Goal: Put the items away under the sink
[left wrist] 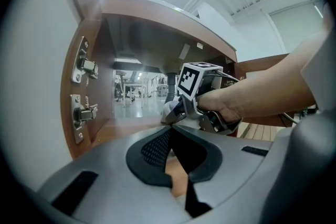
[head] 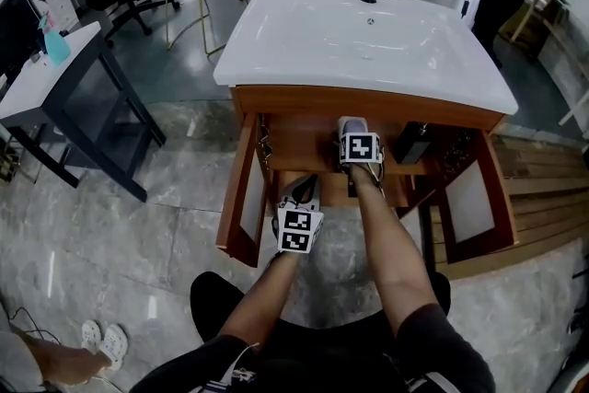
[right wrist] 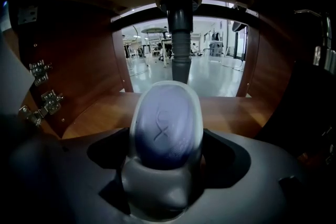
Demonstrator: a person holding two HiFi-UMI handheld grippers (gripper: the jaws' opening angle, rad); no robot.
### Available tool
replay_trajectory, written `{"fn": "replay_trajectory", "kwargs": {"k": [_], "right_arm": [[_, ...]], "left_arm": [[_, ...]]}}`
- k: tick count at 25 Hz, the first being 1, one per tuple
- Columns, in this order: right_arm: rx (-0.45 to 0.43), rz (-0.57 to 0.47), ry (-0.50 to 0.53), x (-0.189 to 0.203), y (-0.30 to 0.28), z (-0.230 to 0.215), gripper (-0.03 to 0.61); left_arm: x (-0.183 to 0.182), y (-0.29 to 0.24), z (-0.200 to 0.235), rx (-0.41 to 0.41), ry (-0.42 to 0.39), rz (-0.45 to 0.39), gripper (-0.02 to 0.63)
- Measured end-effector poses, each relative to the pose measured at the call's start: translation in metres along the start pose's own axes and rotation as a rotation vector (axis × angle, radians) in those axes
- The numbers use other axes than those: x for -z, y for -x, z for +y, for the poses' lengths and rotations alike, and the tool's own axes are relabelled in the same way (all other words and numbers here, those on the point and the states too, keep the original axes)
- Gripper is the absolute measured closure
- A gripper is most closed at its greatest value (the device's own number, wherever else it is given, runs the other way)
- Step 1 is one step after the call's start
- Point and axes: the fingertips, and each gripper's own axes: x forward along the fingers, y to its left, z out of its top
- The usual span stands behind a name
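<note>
One broad white ceramic sink (head: 368, 41) topped a brown wooden cabinet (head: 304, 145) whose two doors stood open, the left door (head: 241, 198) beside the left gripper (head: 300, 192). That gripper hung just outside the cabinet, its jaws pressed together with nothing between them. The right gripper (head: 353, 128) reached inside, above the wooden shelf and before the grey drain pipe (right wrist: 180, 34), its jaws clenched around a pale lilac oval item with a white rim (right wrist: 167, 128).
</note>
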Motion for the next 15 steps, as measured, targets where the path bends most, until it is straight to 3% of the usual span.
{"fn": "replay_trajectory", "kwargs": {"k": [5,11,15], "right_arm": [[-0.001,-0.04,-0.011,-0.003,0.003,0.001,0.124],[-0.063,-0.244,0.014,-0.038,0.053,0.008,0.124],[-0.08,-0.375,0.095,-0.048,0.098,0.021,0.124]], "left_arm": [[0.005,0.001,0.002,-0.005,0.004,0.006,0.607],[-0.006,0.003,0.002,-0.039,0.01,-0.038,0.607],[-0.022,0.006,0.001,-0.041,0.013,-0.07,0.607]]}}
